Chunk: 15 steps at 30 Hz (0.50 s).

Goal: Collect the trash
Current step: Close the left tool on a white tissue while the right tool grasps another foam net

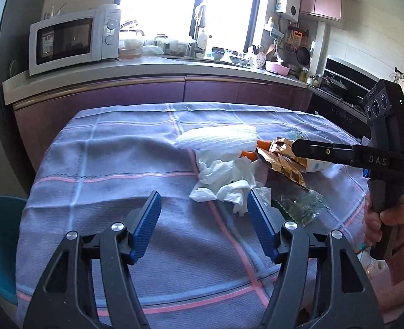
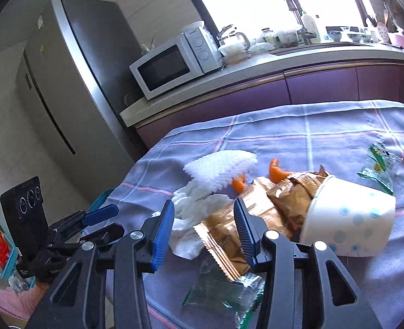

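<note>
A checked cloth (image 1: 119, 159) covers the bench; only the right wrist view shows one paper cup (image 2: 349, 219). Two green wrappers (image 2: 226, 296) (image 2: 378, 164). Both grippers' (image 1: 203, 211) (image 2: 203, 219) jaws stand apart.

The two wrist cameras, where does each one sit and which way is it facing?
Left wrist: behind the open left hand-held gripper, facing over the table toward the crumpled tissue and microwave; the right hand-held gripper and hand show at right.
Right wrist: behind the open right hand-held gripper, tilted, facing the gold wrapper and paper cup.
Shared: tissue, wrapper, microwave.
</note>
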{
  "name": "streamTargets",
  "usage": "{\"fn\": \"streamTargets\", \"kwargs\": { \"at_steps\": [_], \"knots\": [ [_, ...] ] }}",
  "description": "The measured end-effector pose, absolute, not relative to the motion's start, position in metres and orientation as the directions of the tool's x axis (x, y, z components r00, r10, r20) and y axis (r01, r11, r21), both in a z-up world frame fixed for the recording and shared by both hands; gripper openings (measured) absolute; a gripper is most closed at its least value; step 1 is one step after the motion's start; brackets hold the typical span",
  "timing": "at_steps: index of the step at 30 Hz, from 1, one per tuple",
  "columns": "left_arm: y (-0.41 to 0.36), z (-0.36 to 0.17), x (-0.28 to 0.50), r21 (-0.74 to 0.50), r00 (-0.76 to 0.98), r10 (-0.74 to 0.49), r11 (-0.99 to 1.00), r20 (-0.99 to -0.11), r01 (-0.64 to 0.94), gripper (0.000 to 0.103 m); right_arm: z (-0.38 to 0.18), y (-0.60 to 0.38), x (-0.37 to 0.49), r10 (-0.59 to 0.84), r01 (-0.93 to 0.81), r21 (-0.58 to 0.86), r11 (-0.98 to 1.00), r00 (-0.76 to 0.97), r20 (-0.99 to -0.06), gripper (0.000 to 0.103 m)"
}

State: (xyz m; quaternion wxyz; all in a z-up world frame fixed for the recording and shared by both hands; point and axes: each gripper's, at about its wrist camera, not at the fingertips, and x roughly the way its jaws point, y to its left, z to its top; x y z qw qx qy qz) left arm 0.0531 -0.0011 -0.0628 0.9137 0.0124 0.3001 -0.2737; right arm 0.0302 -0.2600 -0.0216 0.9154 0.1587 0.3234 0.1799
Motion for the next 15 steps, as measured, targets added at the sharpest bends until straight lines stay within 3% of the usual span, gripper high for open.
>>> {"fn": "streamTargets", "kwargs": {
  "at_steps": [11,15],
  "knots": [
    [-0.033,-0.074,0.081,-0.141,0.602,-0.499,0.829,-0.624,0.541,0.07,-0.029,-0.259,0.044,0.455,-0.236,0.432,0.871,0.719,-0.525,0.043],
    [-0.043,-0.081,0.093,-0.141,0.575,-0.479,0.834,-0.663,0.533,0.062,-0.031,-0.251,0.058,0.467,-0.246,0.435,0.866,0.708,-0.53,0.043]
  ]
}}
